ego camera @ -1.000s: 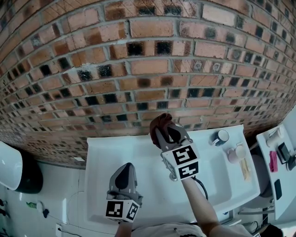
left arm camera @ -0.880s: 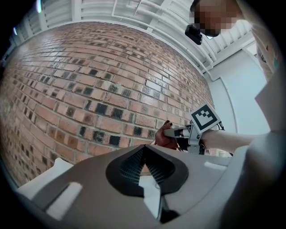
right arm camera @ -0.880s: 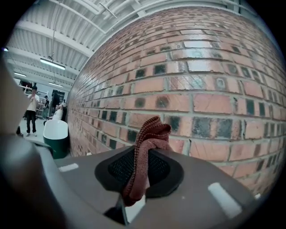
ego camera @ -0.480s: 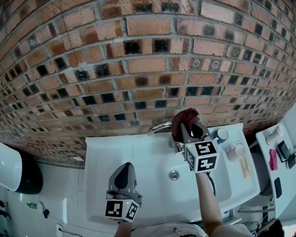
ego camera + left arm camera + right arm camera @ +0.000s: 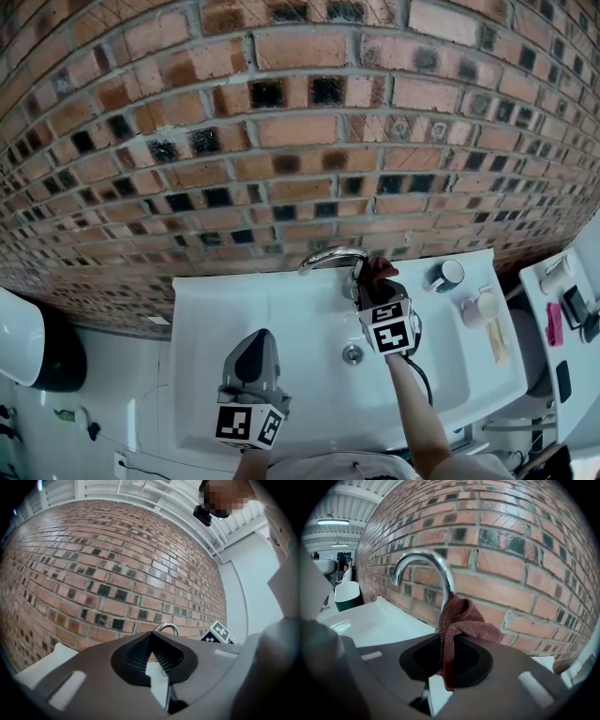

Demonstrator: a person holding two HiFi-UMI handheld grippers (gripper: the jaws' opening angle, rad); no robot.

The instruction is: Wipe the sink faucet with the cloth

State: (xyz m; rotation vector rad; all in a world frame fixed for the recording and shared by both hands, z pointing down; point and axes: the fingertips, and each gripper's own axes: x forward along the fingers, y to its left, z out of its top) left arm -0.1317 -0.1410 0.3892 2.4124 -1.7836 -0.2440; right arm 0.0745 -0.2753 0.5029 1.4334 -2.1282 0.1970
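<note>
A chrome gooseneck faucet [image 5: 330, 256] [image 5: 423, 568] rises at the back of a white sink [image 5: 281, 319] under a brick wall. My right gripper [image 5: 372, 278] [image 5: 449, 656] is shut on a brown cloth [image 5: 376, 272] [image 5: 459, 620], and the cloth presses against the faucet's upright stem near its base. The left gripper [image 5: 251, 361] [image 5: 151, 654] hangs shut and empty over the sink's front left part, apart from the faucet [image 5: 167, 628], which shows just beyond its jaws.
The sink drain [image 5: 352, 354] lies below the right gripper. On the sink's right ledge stand a dark cup [image 5: 447, 276] and a pale cup [image 5: 480, 307]. A white counter [image 5: 562, 319] with small items is at far right. A dark bin [image 5: 37, 347] sits at the left.
My right gripper with the cloth swung right off the faucet's arch, then dropped down and left to the stem's base. The faucet's spout is now uncovered. The left gripper stayed put.
</note>
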